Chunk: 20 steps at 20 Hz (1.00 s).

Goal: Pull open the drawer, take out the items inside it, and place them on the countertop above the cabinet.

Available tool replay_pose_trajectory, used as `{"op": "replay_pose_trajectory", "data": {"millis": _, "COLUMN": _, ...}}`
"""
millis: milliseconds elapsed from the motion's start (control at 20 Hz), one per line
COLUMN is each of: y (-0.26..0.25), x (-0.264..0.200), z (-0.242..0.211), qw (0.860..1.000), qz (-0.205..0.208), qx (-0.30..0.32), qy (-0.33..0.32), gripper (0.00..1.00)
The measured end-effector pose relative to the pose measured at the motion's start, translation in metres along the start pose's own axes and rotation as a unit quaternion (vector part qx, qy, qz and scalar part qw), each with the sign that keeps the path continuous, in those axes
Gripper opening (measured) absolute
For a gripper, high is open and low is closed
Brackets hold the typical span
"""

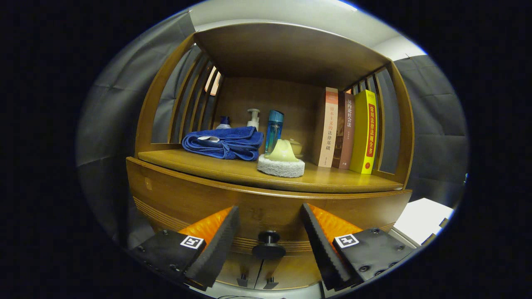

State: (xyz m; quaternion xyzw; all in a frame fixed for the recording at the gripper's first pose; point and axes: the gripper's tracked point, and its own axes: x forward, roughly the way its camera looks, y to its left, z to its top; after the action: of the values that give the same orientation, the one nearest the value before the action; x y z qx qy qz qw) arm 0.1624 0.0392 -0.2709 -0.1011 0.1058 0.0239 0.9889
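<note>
The gripper [269, 216] is spread wide, holding nothing. The black knob [268, 246] of the closed drawer [266, 207] sits between its fingers [220, 241], touching neither. Above, the countertop [232, 170] carries a blue towel [224, 143], a sponge [281, 166], bottles [273, 131] and books [347, 133]. The drawer's contents are hidden; the small things behind the sponge are hard to make out.

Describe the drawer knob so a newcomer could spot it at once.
Start at the wooden cabinet and its countertop, where a blue towel, a sponge and books sit. Drop to the closed drawer front just below it. The knob is the small round black one sticking out there, between the fingers of the open gripper, which do not touch it; everything around it is brown wood.
</note>
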Motion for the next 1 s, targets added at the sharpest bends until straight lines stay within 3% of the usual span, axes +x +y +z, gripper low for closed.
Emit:
{"op": "replay_pose_trajectory", "data": {"millis": 650, "y": 0.009, "x": 0.006, "z": -0.017, "qw": 0.999, "qz": 0.017, "qx": -0.011, "qy": 0.029, "gripper": 0.99}}
{"op": "replay_pose_trajectory", "data": {"millis": 1000, "y": -0.006, "x": -0.021, "z": 0.037, "qw": 1.0, "qz": 0.006, "qx": 0.027, "qy": -0.013, "gripper": 0.99}}
